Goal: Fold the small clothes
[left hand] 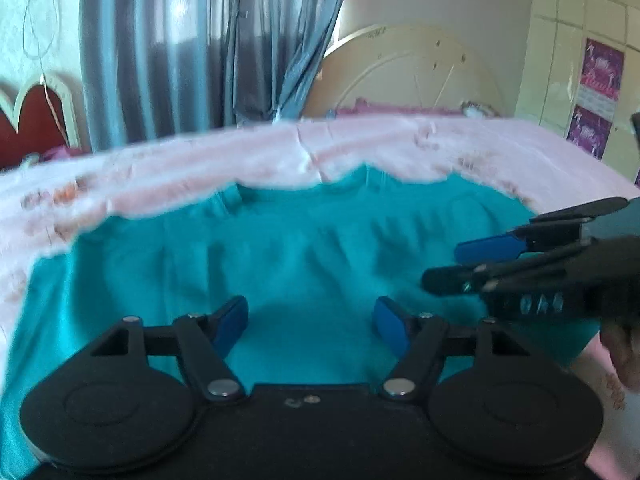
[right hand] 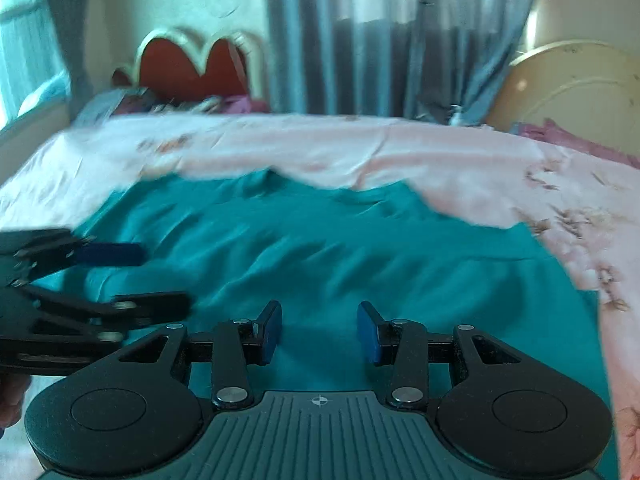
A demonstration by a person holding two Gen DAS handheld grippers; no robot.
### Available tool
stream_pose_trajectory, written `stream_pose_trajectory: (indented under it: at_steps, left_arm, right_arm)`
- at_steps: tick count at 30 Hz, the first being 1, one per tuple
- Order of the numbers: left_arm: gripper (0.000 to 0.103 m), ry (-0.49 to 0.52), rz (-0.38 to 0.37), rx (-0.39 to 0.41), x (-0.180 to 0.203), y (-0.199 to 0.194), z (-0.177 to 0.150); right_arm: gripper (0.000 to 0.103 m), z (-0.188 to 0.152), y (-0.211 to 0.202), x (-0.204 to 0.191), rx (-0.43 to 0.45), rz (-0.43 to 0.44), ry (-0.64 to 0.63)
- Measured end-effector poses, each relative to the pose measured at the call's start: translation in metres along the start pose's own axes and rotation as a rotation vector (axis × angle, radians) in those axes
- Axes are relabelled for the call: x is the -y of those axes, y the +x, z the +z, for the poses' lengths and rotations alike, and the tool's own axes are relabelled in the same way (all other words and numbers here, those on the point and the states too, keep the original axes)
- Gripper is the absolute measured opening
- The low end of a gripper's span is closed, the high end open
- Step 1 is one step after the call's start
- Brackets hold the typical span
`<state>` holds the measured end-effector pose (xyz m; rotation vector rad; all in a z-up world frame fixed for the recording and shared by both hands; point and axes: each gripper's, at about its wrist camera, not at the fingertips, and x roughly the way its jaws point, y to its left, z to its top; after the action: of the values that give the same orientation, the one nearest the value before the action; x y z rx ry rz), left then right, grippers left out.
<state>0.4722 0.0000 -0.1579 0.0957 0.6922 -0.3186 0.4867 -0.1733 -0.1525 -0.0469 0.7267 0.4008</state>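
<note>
Left tool (left hand: 308, 322) and right tool (right hand: 318, 330) both gaping, empty, over my teal garment (left hand: 256, 248) spread rumpled on the pink bed sheet (left hand: 168, 160) from 9 to 3 o'clock; pinching mid-cloth could bunch wrinkles into the fold.

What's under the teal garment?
The teal garment lies spread on a pink floral bedsheet, which shows past its far and side edges. Whatever sits directly beneath the cloth is covered. Both hand-held grippers, left and right, are open above it.
</note>
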Motion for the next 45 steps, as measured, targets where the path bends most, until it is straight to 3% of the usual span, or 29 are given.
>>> stream_pose_trajectory:
  at_steps: [4,6,9,14,16,18,19,22,26,30,33,38,42,45]
  left_arm:
    - [0.070,-0.024,0.023,-0.008,-0.007,-0.002,-0.002]
    - [0.071,-0.030,0.046,0.036,-0.021,-0.020,-0.003]
    - [0.072,-0.030,0.118,0.045,-0.053,-0.042,-0.014]
    - [0.073,-0.094,0.241,-0.028,-0.116,-0.060,-0.050]
    - [0.077,-0.146,0.259,-0.046,-0.130,-0.065,-0.059]
    - [0.068,-0.190,0.253,-0.039,-0.128,-0.073,-0.055]
    - [0.068,-0.173,0.257,-0.024,-0.117,-0.079,-0.051]
    - [0.075,-0.106,0.216,0.052,-0.076,-0.091,-0.040]
    - [0.076,-0.043,0.108,0.059,-0.021,-0.078,-0.032]
    - [0.076,0.043,0.109,0.022,0.008,-0.062,-0.032]
    - [0.075,0.041,0.166,-0.022,-0.006,-0.057,-0.041]
    - [0.077,-0.102,0.228,-0.030,-0.076,-0.075,-0.061]
    - [0.072,-0.130,0.202,-0.018,-0.084,-0.085,-0.057]
    - [0.081,-0.131,0.197,0.045,-0.083,-0.090,-0.042]
  right_arm:
    - [0.042,-0.006,-0.002,0.001,-0.002,-0.030,0.014]
    - [0.042,-0.010,-0.021,0.017,0.027,-0.049,0.040]
    - [0.042,-0.028,-0.049,0.050,0.027,-0.154,0.068]
    - [0.042,-0.074,-0.077,0.116,-0.082,-0.346,0.194]
    - [0.042,-0.085,-0.087,0.132,-0.068,-0.312,0.285]
    - [0.042,-0.077,-0.097,0.121,-0.038,-0.346,0.277]
    - [0.042,-0.070,-0.103,0.110,0.006,-0.334,0.270]
    - [0.042,-0.052,-0.108,0.063,0.073,-0.197,0.238]
    - [0.042,-0.038,-0.078,-0.004,0.037,-0.046,0.116]
    - [0.042,-0.041,-0.053,-0.031,-0.020,-0.022,0.063]
    - [0.042,-0.056,-0.057,-0.016,-0.045,-0.074,0.081]
    - [0.042,-0.083,-0.089,0.061,-0.064,-0.268,0.183]
    - [0.042,-0.081,-0.106,0.083,-0.051,-0.216,0.255]
    - [0.042,-0.064,-0.111,0.081,0.012,-0.211,0.268]
